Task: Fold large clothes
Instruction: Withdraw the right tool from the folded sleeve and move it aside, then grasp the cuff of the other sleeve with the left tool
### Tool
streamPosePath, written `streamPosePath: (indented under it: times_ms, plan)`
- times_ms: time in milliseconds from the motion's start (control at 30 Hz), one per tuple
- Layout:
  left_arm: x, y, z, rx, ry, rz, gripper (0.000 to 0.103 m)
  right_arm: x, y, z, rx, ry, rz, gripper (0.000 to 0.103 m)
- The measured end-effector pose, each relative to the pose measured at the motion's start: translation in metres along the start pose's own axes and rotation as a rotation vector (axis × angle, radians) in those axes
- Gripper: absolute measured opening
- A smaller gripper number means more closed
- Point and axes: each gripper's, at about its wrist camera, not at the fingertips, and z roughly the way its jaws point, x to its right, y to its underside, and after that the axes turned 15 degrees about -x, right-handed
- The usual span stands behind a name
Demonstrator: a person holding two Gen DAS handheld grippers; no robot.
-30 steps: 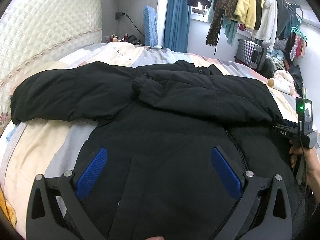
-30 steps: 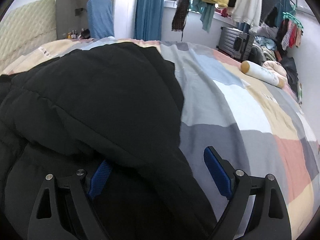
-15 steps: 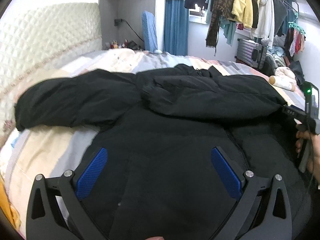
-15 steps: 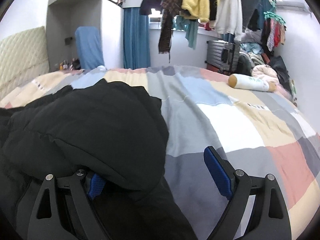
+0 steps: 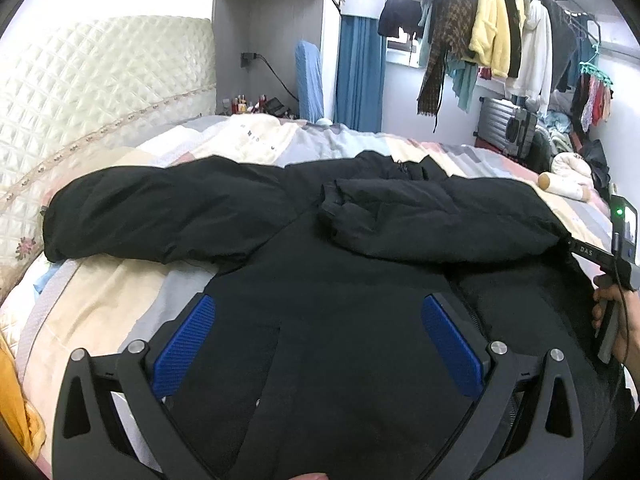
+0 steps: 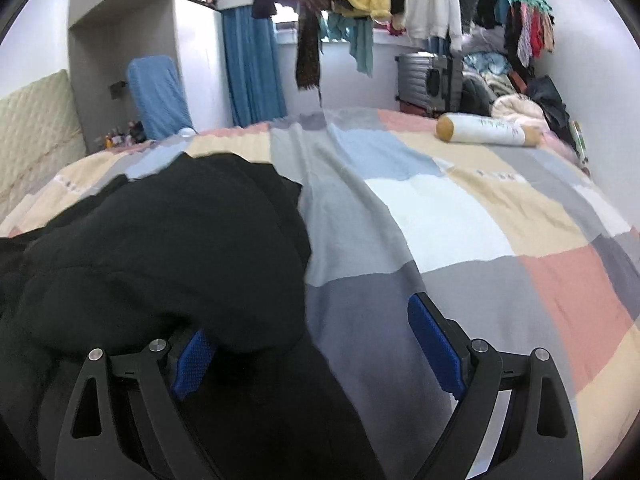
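A large black puffer jacket (image 5: 320, 280) lies spread on the bed. Its left sleeve (image 5: 160, 216) stretches out to the left. Its right sleeve (image 5: 440, 220) is folded across the chest. My left gripper (image 5: 316, 344) is open over the jacket's lower body, holding nothing. My right gripper (image 6: 316, 352) is open at the jacket's right edge; the folded sleeve's shoulder (image 6: 180, 260) bulges over its left finger (image 6: 192, 364). The right gripper also shows at the right edge of the left wrist view (image 5: 616, 256), held by a hand.
The bed has a patchwork quilt (image 6: 460, 232) and a quilted headboard (image 5: 100, 92). A cylindrical bolster (image 6: 484, 130) lies at the far right. Clothes hang on a rail (image 5: 500, 32) above a grey suitcase (image 6: 428, 76). An orange cloth (image 5: 16, 400) is at the left edge.
Both grippers have tilted upward, so more of the room shows. The right gripper has drawn back toward the jacket's edge, with more quilt in view. The jacket has not shifted.
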Motion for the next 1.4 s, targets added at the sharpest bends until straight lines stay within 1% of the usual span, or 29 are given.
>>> streamPosePath:
  times_ms: [233,400,533,600,633,667,700,800,967,1100,1167,1200,1300,1400]
  plan:
    - [0.002,0.001,-0.019,0.034,0.008,0.002,0.103,-0.02,0.019,-0.059,0.032,-0.088,-0.067,0.089]
    - [0.008,0.003,-0.037,0.068,0.021,0.019,0.103,-0.042,0.03,-0.099,0.062,-0.121,-0.098,0.09]
    - [0.013,0.006,-0.043,0.08,0.025,0.024,0.103,-0.061,0.04,-0.124,0.084,-0.126,-0.141,0.091]
    - [0.014,0.008,-0.045,0.076,0.042,0.018,0.103,-0.072,0.05,-0.139,0.104,-0.126,-0.171,0.091]
    - [0.014,0.009,-0.046,0.076,0.045,0.019,0.103,-0.075,0.054,-0.144,0.11,-0.128,-0.177,0.092]
    - [0.015,0.01,-0.047,0.077,0.045,0.021,0.103,-0.08,0.059,-0.151,0.116,-0.131,-0.183,0.096]
    - [0.016,0.012,-0.048,0.077,0.046,0.023,0.103,-0.084,0.063,-0.155,0.121,-0.134,-0.184,0.101]
    - [0.015,0.016,-0.051,0.076,0.051,0.026,0.103,-0.09,0.079,-0.169,0.118,-0.169,-0.177,0.102]
    - [0.012,0.024,-0.058,0.075,0.058,0.028,0.103,-0.102,0.109,-0.188,0.109,-0.184,-0.2,0.103]
    - [0.011,0.029,-0.065,0.094,0.06,0.034,0.103,-0.11,0.133,-0.203,0.089,-0.183,-0.214,0.103]
    - [0.009,0.031,-0.068,0.098,0.066,0.037,0.103,-0.11,0.144,-0.213,0.083,-0.232,-0.212,0.103]
    - [0.008,0.031,-0.068,0.097,0.071,0.033,0.103,-0.11,0.15,-0.218,0.08,-0.239,-0.217,0.103]
    - [0.001,0.026,-0.064,0.085,0.081,0.008,0.103,-0.112,0.167,-0.228,0.091,-0.228,-0.222,0.103]
    - [-0.006,0.019,-0.06,0.067,0.094,-0.023,0.103,-0.116,0.171,-0.228,0.104,-0.215,-0.239,0.103]
